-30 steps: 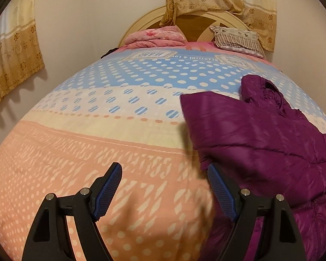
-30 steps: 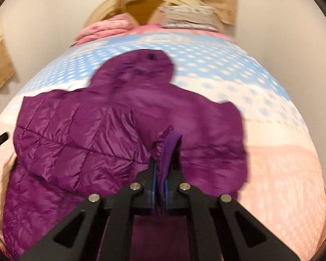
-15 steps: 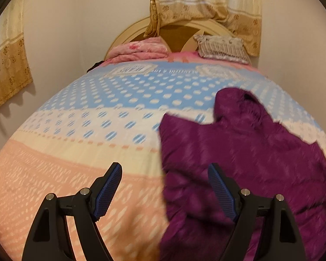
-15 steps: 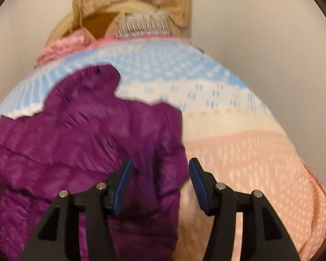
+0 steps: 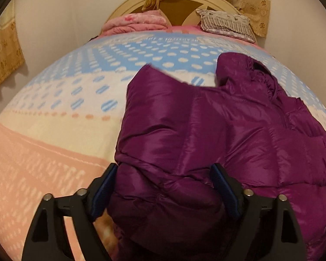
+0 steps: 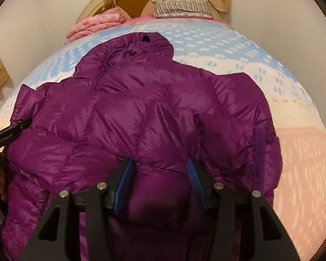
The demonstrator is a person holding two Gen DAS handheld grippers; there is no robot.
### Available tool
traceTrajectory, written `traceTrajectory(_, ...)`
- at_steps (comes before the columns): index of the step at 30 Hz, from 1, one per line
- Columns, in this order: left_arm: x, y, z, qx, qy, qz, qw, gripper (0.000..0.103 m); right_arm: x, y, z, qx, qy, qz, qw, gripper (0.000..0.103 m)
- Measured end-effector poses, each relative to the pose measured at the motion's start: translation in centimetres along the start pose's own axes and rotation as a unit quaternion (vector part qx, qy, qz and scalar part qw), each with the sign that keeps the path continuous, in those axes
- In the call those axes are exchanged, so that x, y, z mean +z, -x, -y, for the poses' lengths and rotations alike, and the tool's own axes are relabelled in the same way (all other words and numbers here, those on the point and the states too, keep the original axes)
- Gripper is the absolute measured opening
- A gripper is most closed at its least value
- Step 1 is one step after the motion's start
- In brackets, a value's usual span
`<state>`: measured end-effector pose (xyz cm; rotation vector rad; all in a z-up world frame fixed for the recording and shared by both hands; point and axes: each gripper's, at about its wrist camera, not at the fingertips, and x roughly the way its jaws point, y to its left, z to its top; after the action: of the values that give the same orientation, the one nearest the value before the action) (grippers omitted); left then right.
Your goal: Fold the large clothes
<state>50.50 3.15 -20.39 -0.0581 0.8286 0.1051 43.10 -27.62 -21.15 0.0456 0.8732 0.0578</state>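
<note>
A purple hooded puffer jacket (image 6: 145,117) lies spread on the bed, hood toward the headboard, both sleeves folded in over the body. It also shows in the left wrist view (image 5: 206,143). My left gripper (image 5: 163,174) is open, its jaws either side of the jacket's left folded edge. My right gripper (image 6: 159,169) is open and empty, low over the jacket's lower middle. The left gripper's black body (image 6: 8,133) shows at the left edge of the right wrist view.
The bedspread (image 5: 54,113) is patterned in blue, cream and peach bands. A folded pink blanket (image 5: 132,22) and a striped pillow (image 5: 226,25) lie by the wooden headboard (image 5: 180,8). Curtains hang left and behind. Walls stand close on both sides.
My right gripper opened and let go of the right sleeve, which now lies folded over the jacket. Both grippers moved in over the jacket; the left one now straddles its left edge.
</note>
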Motion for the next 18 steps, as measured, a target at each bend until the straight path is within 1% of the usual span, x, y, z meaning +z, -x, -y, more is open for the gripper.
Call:
traceTrajectory(4,-0.4,-1.0,-1.2,-0.021,0.032,-0.018,0.9991,0.096,-1.1,0.3,0.2,-0.001,0.001,0.012,1.000,0.054)
traceTrajectory(7,-0.5,-1.1,-1.4,-0.028,0.040,-0.022,0.9986,0.097,-1.3,0.3,0.1,-0.005,0.002,0.017,1.000,0.054)
traceTrajectory(11,-0.3,-1.5,-1.3,-0.029,0.042,-0.029,0.9983,0.099,-1.4,0.2,0.1,-0.004,0.000,0.020,1.000,0.054)
traceTrajectory(18,-0.4,-1.5,-1.5,-0.031,0.046,-0.029,0.9981,0.099,-1.4,0.2,0.0,-0.007,0.002,0.021,1.000,0.054)
